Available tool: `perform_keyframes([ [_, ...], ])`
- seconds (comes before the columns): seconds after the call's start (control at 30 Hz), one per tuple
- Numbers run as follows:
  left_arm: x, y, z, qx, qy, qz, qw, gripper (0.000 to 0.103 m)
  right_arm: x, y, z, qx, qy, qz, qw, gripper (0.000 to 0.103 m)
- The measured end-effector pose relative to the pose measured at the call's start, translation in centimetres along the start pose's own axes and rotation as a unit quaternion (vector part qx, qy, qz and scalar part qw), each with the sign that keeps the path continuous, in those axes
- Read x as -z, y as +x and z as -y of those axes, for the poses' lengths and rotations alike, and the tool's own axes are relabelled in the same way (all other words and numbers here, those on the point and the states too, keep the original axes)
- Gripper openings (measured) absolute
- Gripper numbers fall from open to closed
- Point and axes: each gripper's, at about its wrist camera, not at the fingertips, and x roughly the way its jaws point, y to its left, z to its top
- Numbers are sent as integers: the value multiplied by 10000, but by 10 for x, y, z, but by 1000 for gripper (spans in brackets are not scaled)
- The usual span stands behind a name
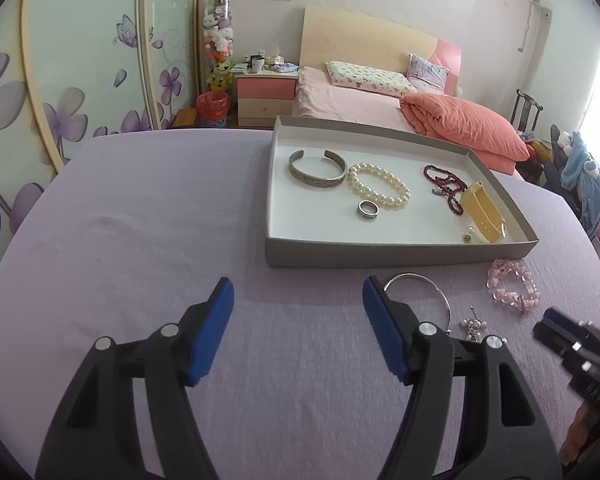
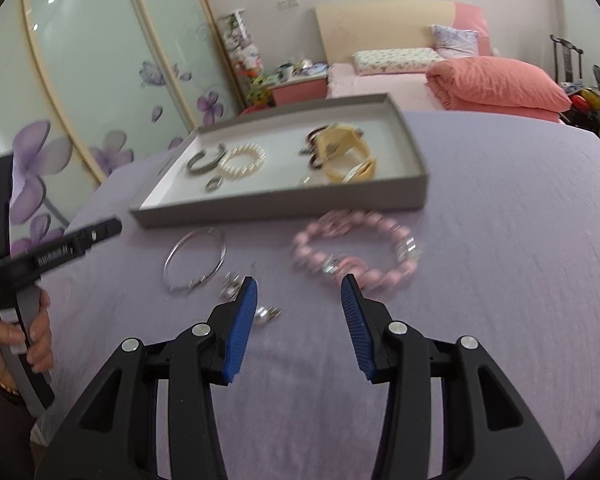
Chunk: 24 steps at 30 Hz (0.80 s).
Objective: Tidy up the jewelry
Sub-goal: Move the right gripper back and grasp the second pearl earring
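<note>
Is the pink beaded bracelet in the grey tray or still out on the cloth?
Out: the pink beaded bracelet lies on the purple cloth, outside the grey tray.

A lilac tablecloth (image 1: pixel 140 220) is covering the table. The tray (image 1: pixel 380 254) is showing grey walls and a white floor. Inside, an engraved silver cuff (image 1: pixel 316 172) is lying beside a cream pearl bracelet (image 1: pixel 380 184), a dark red bead string (image 1: pixel 446 184) and a yellow bangle (image 1: pixel 484 216). Outside, a pink bead bracelet (image 2: pixel 356 256) and a plain silver bangle (image 2: pixel 194 260) are lying on the cloth. Blue ribbed pads (image 2: pixel 242 324) are lining black fingers. Purple flowers are decorating the pale green wardrobe doors (image 1: pixel 80 60).
</note>
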Motion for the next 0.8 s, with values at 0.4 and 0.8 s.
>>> perform_keyframes([
  [0.4, 5, -10, -10, -19, -77, 0, 10000, 67, 10, 25, -28, 372, -542, -441, 9969, 30],
  [0.8, 13, 7, 17, 161, 136, -226, 9995, 75, 9, 17, -15, 433, -329, -393, 9977, 16],
])
